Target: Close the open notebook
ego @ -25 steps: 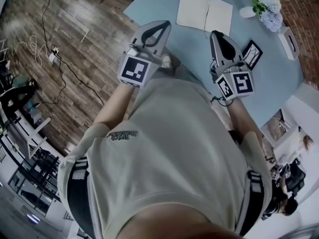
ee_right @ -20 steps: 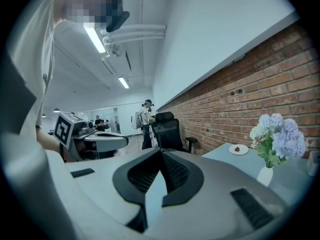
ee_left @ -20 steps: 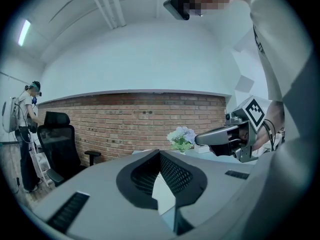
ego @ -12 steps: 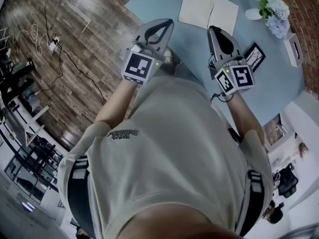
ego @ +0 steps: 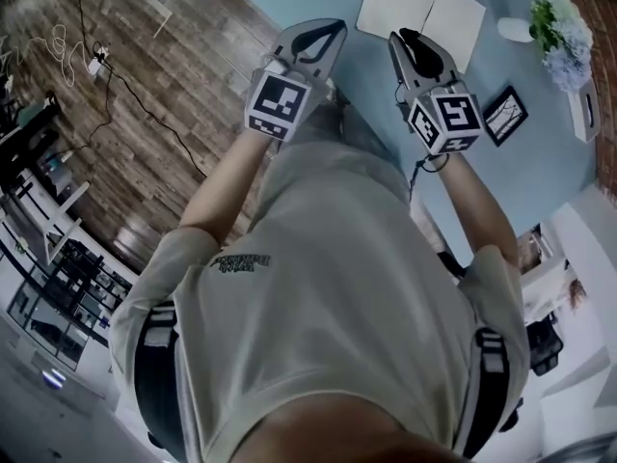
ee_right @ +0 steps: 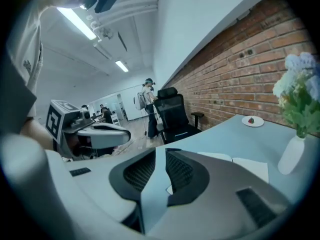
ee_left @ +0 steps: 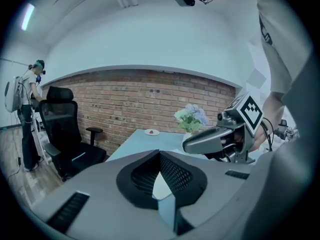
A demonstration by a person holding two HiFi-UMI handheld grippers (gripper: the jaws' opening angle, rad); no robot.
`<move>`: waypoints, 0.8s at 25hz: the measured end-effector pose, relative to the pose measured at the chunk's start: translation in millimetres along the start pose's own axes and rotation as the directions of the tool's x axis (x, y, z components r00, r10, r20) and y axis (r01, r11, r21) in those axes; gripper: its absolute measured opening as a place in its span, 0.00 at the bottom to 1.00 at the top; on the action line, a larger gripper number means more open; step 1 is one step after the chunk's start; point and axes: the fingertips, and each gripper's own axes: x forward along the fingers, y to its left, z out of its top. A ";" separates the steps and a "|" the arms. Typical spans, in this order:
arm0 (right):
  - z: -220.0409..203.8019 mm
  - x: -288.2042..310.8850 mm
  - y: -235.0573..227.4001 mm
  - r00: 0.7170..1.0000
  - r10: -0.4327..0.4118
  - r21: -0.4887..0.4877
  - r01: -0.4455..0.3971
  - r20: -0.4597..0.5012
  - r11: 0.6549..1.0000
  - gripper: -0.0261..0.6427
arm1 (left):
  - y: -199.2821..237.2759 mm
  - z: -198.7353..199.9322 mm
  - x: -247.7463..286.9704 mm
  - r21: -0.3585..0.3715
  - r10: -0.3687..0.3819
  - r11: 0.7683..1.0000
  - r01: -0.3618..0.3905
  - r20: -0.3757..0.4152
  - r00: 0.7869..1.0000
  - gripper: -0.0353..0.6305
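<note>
The open notebook (ego: pixel 419 13) lies flat on the light-blue table (ego: pixel 368 75), its two white pages facing up. In the right gripper view the notebook (ee_right: pixel 240 165) is just beyond my jaws. My left gripper (ego: pixel 335 27) hangs near the table's front edge, short of the notebook's left page, with its pads meeting at the tips and nothing in them. My right gripper (ego: pixel 397 37) is just before the notebook's near edge. Its jaws are opening, with a narrow slit between the pads (ee_right: pixel 180 171) and nothing in it.
A white vase of flowers (ego: pixel 554 32), a small framed picture (ego: pixel 504 116) and a white box (ego: pixel 585 109) stand at the table's right. A small plate (ee_right: pixel 253 120) sits far back. An office chair (ee_left: pixel 65 129) stands by the brick wall. Cables (ego: pixel 96 66) lie on the wood floor.
Both grippers have moved forward and down toward the notebook, so their tips now reach its near edge in the head view. The notebook has not moved.
</note>
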 end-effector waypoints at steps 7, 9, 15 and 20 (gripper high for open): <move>-73.0 58.1 -15.6 0.989 0.010 0.017 -0.007 -0.150 1.000 0.22 | 18.3 -72.9 35.3 -0.058 -0.015 0.998 0.008 -0.109 0.994 0.07; -88.2 70.5 -18.9 0.983 0.012 0.030 -0.006 -0.186 1.000 0.24 | 20.0 -90.6 44.7 -0.083 -0.022 0.996 0.010 -0.146 0.989 0.07; -135.3 103.5 -27.7 0.957 -0.041 -0.036 0.031 -0.287 0.999 0.24 | 20.0 -134.7 66.0 -0.117 -0.054 0.993 0.029 -0.218 0.974 0.07; -156.8 110.2 -29.1 0.927 -0.116 -0.161 0.061 -0.357 0.985 0.24 | 16.8 -150.7 69.6 -0.142 -0.069 0.989 0.035 -0.240 0.968 0.07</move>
